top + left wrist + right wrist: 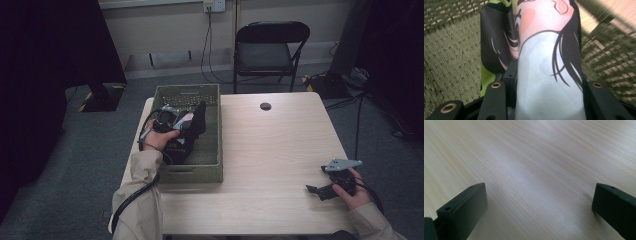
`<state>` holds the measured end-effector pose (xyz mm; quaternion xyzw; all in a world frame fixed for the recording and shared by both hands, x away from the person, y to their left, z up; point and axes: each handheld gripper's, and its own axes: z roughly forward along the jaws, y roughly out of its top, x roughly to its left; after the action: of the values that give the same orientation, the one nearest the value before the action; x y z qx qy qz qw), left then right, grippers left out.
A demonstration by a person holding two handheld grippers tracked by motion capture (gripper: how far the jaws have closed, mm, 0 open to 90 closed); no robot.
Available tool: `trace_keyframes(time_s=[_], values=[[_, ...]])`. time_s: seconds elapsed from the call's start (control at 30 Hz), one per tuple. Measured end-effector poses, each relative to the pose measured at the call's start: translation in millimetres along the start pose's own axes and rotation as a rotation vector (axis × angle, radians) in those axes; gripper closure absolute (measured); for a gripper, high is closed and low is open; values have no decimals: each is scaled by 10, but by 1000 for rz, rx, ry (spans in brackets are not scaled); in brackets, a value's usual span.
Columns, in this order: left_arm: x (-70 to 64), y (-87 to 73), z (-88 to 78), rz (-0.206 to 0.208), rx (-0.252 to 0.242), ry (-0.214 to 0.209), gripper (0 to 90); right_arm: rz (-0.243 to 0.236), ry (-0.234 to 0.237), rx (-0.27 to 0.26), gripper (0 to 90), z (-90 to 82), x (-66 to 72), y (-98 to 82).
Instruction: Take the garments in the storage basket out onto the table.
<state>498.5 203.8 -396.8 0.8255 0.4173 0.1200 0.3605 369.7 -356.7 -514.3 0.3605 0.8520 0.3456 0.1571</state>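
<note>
Behind your light wooden table (280, 145) stands a black folding chair (267, 50) on grey carpet (60, 165), before a pale wall (165, 30).

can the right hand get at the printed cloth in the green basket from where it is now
Probably not without moving. The right tongs rest open at the table's near right corner, well apart from the basket. The bare tabletop between leaves the way free, but the left tongs already clamp the printed cloth.

A pale wooden table (270, 150) carries a green woven basket (212, 125) at its left side.
</note>
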Motion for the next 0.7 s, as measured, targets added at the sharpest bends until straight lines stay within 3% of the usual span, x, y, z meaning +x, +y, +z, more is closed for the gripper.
trace_keyframes(time_s=[0.27,0.7], values=[[-48,109,-217,-23,-51,-14,551,0,0,0,0,0,0,0],[-225,295,-438,-7,-122,-45,553,1,0,0,0,0,1,0]])
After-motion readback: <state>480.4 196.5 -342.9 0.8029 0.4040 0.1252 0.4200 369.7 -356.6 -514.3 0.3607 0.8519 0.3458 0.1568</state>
